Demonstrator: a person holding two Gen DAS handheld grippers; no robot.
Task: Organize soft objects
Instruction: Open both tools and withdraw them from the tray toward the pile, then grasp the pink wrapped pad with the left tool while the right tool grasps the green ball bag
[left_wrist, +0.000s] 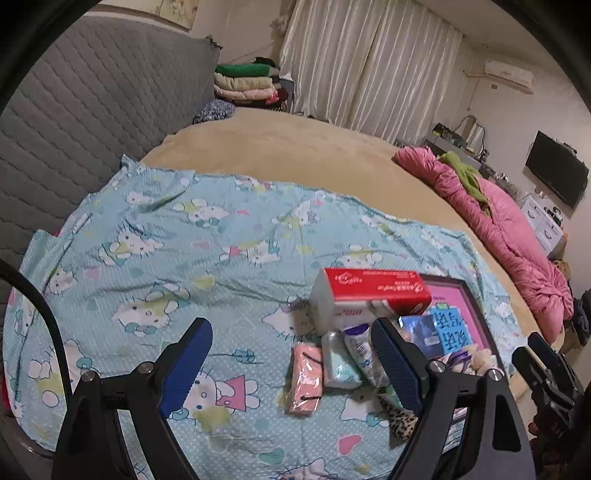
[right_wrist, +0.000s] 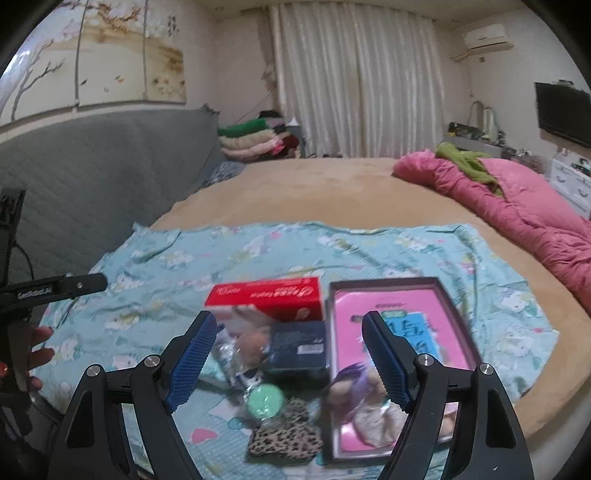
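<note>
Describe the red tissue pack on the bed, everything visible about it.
The red tissue pack is a soft rectangular block in glossy plastic wrap: red top with white print, white lower sides. It lies flat on the cartoon-cat sheet, beside the dark-rimmed tray, with small packets crowded against its near side. Neither gripper touches it.

Dim, warm indoor light throughout — no hard shadows anywhere, only soft shade under the clutter. Faint sheen on the closed curtains (left_wrist: 369, 62). Strong fisheye bending with black corners in both views. Left wrist view fairly crisp; right wrist view smeared by motion blur — worst on the red tissue pack (right_wrist: 266, 297).
</note>
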